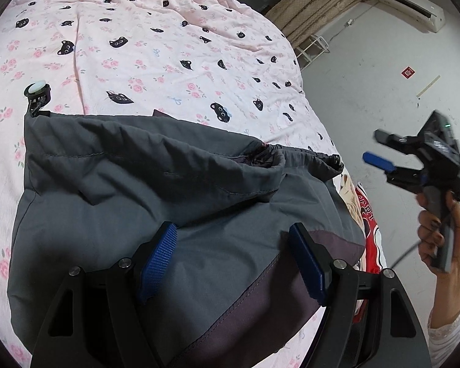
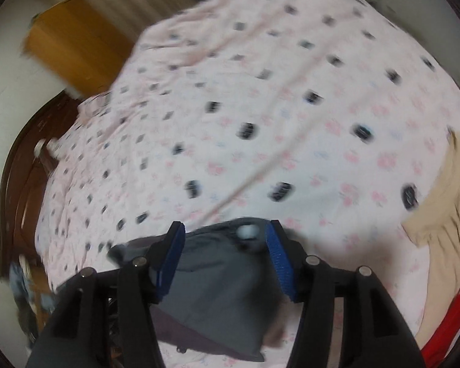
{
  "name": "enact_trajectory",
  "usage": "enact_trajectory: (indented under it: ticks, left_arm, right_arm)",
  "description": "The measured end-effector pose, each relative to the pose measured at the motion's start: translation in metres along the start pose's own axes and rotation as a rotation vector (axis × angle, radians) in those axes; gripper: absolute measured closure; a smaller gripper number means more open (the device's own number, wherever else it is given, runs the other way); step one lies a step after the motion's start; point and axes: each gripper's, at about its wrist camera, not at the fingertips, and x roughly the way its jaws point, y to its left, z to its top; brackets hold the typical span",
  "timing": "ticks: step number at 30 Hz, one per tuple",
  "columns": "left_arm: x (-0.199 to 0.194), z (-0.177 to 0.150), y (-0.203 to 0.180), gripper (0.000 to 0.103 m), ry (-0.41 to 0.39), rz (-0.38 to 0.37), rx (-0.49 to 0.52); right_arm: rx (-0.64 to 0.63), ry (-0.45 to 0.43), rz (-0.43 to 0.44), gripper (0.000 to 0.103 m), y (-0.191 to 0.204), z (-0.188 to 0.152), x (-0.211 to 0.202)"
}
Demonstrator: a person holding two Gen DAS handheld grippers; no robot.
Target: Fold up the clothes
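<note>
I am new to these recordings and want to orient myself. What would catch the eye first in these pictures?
First, the grey garment lying folded on the pink bedspread printed with black cat faces and roses. In the left wrist view the left claw hovers open over it, while the right claw is held open in the air beside the bed. A red printed garment peeks out beside the grey one.

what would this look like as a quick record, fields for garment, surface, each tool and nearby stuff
garment: grey jacket, folded into a bundle, lying on the bed
surface: pink cat-print bedsheet
left tool: open, above the jacket, holding nothing
right tool: open, held off the bed's right side, holding nothing
toggle: white drawstring toggle at the jacket's far left corner
nearby: red printed garment beside the jacket; beige garment on the bed
</note>
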Motion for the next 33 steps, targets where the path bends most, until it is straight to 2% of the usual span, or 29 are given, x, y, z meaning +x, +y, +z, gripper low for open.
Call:
enact_trajectory:
  ticks: [4,9,12,25,30,33]
  left_arm:
    - [-0.001,0.002,0.003,0.032,-0.007,-0.01,-0.022]
    - [-0.003,0.004,0.011,0.032,-0.017,-0.047,-0.071]
    - [-0.003,0.005,0.014,0.034,-0.014,-0.053,-0.085]
    - [-0.001,0.008,0.015,0.034,-0.018,-0.048,-0.103]
    - [-0.016,0.014,0.004,0.034,-0.089,-0.002,-0.044]
    - [-0.012,0.021,0.011,0.034,-0.07,0.011,-0.058]
  right_arm:
    - [-0.218,0.116,0.109,0.046,0.063,-0.032,0.02]
    - [-0.307,0.217,0.126,0.048,0.097,-0.073,0.06]
    - [-0.286,0.261,0.055,0.049,0.09,-0.088,0.085]
    - [-0.216,0.301,0.048,0.051,0.059,-0.096,0.116]
    - [-0.202,0.313,0.043,0.051,0.053,-0.099,0.127]
    - [-0.189,0.316,0.051,0.05,0.05,-0.099,0.13]
